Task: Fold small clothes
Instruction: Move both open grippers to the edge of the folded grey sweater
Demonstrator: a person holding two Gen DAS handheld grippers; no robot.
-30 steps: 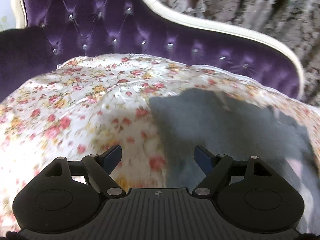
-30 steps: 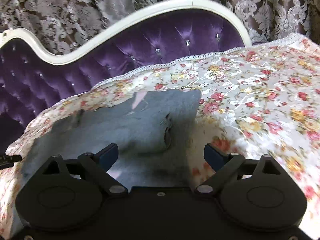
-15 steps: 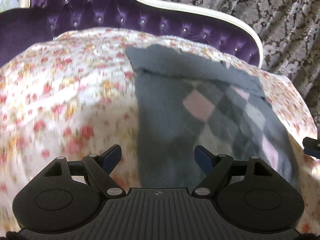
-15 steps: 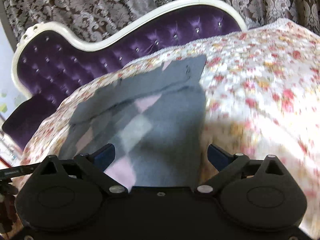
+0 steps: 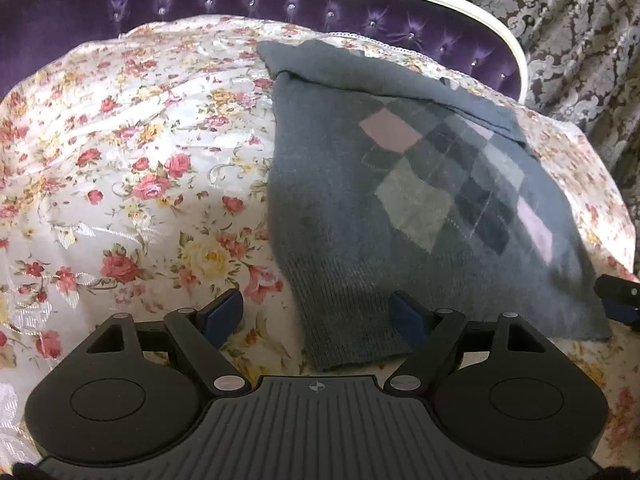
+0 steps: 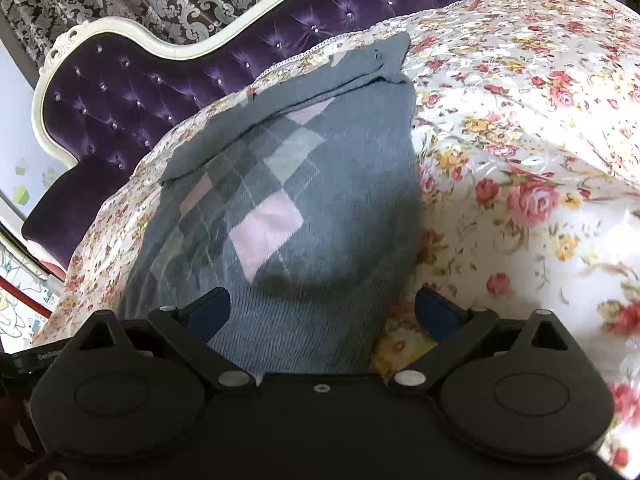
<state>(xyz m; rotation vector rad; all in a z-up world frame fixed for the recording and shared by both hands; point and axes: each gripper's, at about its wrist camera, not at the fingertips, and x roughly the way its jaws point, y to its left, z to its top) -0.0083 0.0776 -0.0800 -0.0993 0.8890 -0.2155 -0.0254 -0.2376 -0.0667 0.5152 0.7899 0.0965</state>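
A small grey knit sweater (image 5: 400,200) with a pink, light grey and dark diamond pattern lies flat on a floral cloth (image 5: 140,168). Its far end is folded over into a plain grey band. My left gripper (image 5: 316,312) is open and empty, just above the sweater's near left hem corner. In the right wrist view the sweater (image 6: 304,208) fills the middle, and my right gripper (image 6: 322,312) is open and empty over the near right hem corner. The tip of the right gripper (image 5: 618,298) shows at the right edge of the left wrist view.
The floral cloth (image 6: 520,160) covers a seat with a purple tufted backrest (image 5: 320,12) and white frame (image 6: 160,44) behind the sweater. Patterned grey curtains (image 5: 580,40) hang behind it. The cloth drops off at its edges left and right.
Both grippers have pulled back toward me from the sweater's far end to its near hem. The whole sweater with the folded band now shows. Both stay open.
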